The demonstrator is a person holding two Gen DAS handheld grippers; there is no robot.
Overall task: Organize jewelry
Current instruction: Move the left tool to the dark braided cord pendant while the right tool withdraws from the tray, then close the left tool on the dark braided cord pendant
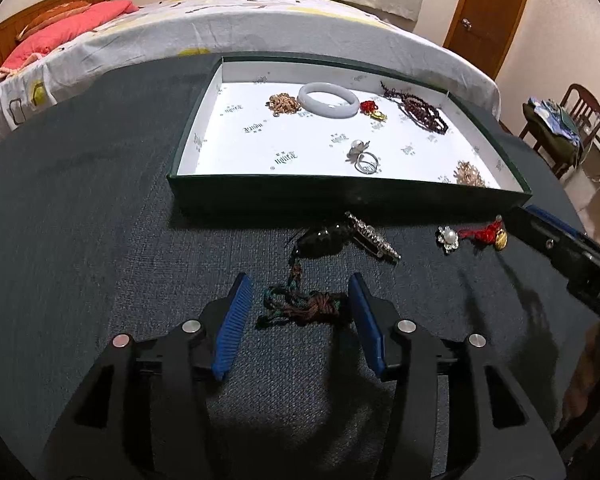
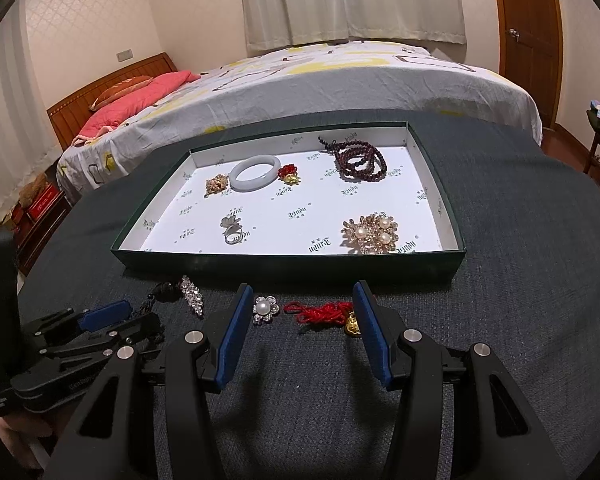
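Note:
A dark green tray with white lining holds a white bangle, dark bead strands, a silver ring, gold pieces and a pearl brooch. On the dark cloth before it lie a dark pendant with knotted cord, a rhinestone clip, a pearl flower and a red cord charm. My left gripper is open around the knotted cord. My right gripper is open around the pearl flower and red charm.
A bed with a patterned sheet stands behind the table. A wooden door is at the back right, and a chair with clutter at the right. The left gripper's body shows low left in the right wrist view.

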